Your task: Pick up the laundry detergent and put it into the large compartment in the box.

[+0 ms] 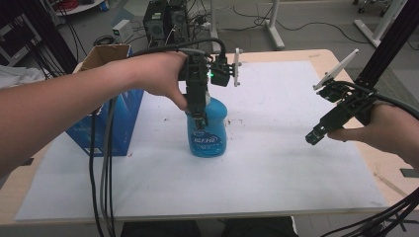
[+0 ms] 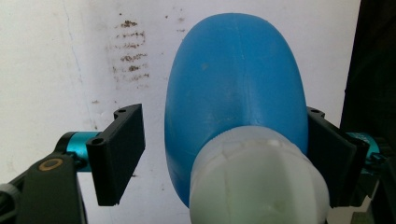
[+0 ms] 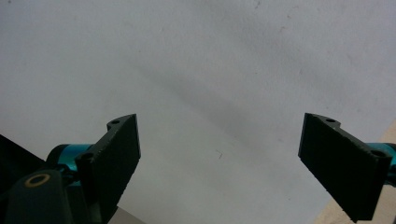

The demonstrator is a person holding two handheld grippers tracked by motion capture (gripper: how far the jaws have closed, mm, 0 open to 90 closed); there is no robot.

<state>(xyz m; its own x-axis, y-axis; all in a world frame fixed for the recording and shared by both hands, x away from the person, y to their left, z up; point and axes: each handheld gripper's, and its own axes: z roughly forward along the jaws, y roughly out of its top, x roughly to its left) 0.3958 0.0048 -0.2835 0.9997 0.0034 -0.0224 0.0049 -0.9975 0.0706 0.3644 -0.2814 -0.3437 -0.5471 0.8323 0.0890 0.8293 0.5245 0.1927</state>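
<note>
- The blue bottle (image 1: 206, 132) stands upright on the white sheet (image 1: 276, 163) that covers the bench (image 1: 22, 185), roughly at the sheet's middle, with the open blue carton (image 1: 109, 94) just off to its left.
- The left gripper (image 1: 198, 117) comes straight down over the bottle's top. In the left gripper view its jaws are spread around the bottle's pale cap (image 2: 259, 179) and neck: one jaw looks to be against the bottle's shoulder, the other stands clear with white sheet showing in the gap. So not pinching yet.
- The bottle's long axis runs vertical, in line with that gripper's reach, so I'd judge the coming move to be a plain squeeze on the neck with no turning needed.
- The right gripper (image 1: 315, 136) hangs well to the right of the bottle, tilted toward it, jaws wide apart and holding nothing; its own view looks down on bare sheet.
- The left hand is far the nearer to the bottle.
</note>
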